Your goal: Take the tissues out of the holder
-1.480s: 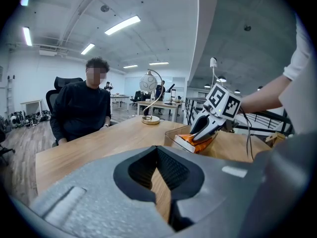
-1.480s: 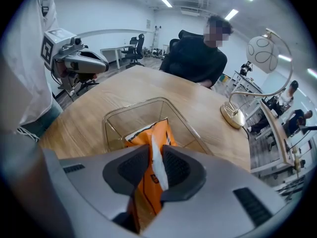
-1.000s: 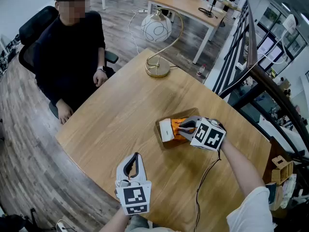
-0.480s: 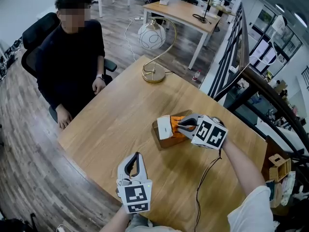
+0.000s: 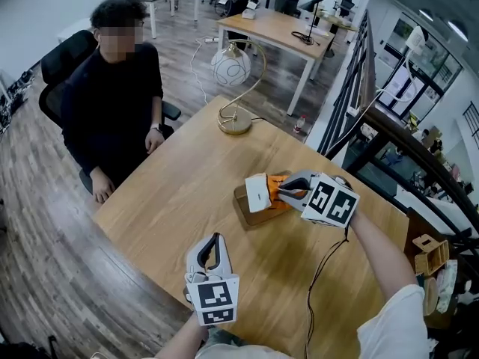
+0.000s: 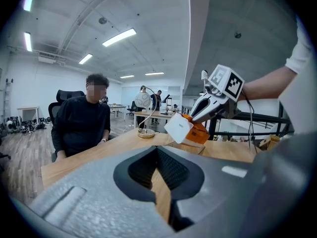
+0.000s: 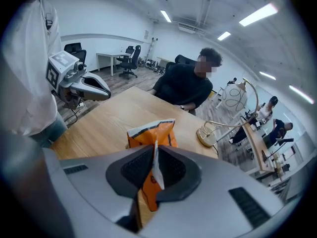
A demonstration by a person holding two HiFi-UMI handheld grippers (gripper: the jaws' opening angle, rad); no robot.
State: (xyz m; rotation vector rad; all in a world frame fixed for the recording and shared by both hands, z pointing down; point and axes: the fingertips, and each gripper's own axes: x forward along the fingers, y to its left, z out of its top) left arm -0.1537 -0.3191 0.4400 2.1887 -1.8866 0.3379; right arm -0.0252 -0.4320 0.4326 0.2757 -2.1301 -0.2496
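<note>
An orange tissue pack (image 5: pixel 259 194) with a white end hangs tilted just above the wooden holder (image 5: pixel 250 216) near the table's middle. My right gripper (image 5: pixel 283 193) is shut on the pack's crinkled top edge, and its jaws have just been closing tighter on it. In the right gripper view the pack (image 7: pixel 150 134) hangs pinched between the pads of the right gripper (image 7: pixel 154 170). The left gripper view shows the pack (image 6: pixel 186 129) lifted clear of the holder (image 6: pixel 194 147). My left gripper (image 5: pixel 215 239) hovers near the table's front edge, shut and holding nothing; only wood shows past it (image 6: pixel 159 178).
A gold-based lamp (image 5: pixel 235 121) with a white globe stands at the table's far corner. A person (image 5: pixel 112 96) in black sits at the left side, one hand (image 5: pixel 99 193) by the table edge. A black cable (image 5: pixel 322 271) trails from my right gripper. A dark railing (image 5: pixel 389 137) runs on the right.
My right gripper has risen with the tissue pack, lifting it up from the holder. My left gripper has risen a little and stays shut.
</note>
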